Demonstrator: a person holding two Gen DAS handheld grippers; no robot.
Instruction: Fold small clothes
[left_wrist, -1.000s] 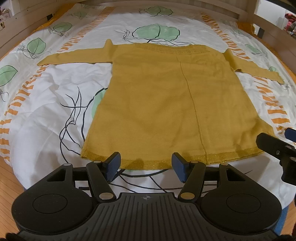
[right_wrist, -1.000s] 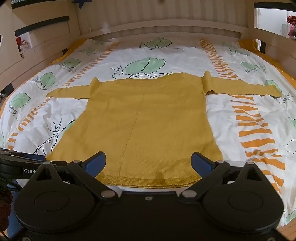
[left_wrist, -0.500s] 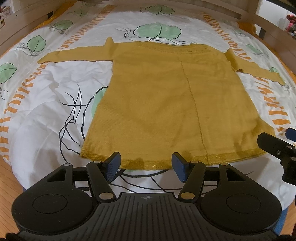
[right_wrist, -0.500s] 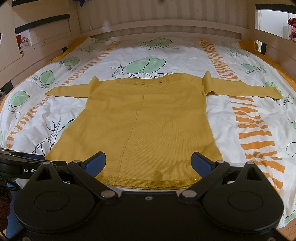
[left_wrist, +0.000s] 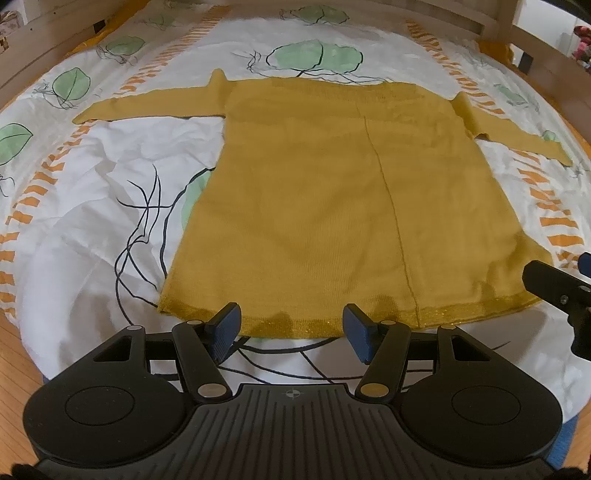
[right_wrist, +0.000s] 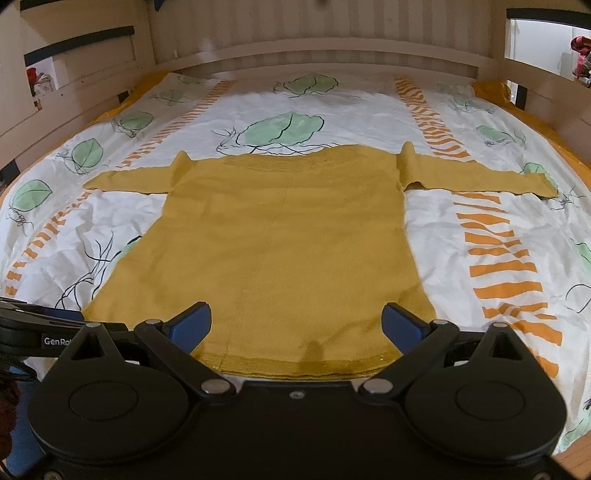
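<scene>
mustard knit sweater (left_wrist: 332, 192) lies flat on the leaf-print bedcover (left_wrist: 92, 206), filling the centre of both frames, sleeves spread toward the upper left and upper right, hem nearest the cameras. left gripper (left_wrist: 291, 326) hangs at the hem, bottom centre, jaws apart, nothing between them. right gripper (right_wrist: 297, 325) likewise spread wide over the hem, empty.

"GenRo", cut off, on left hand-held gripper (right_wrist: 55, 334)
</scene>
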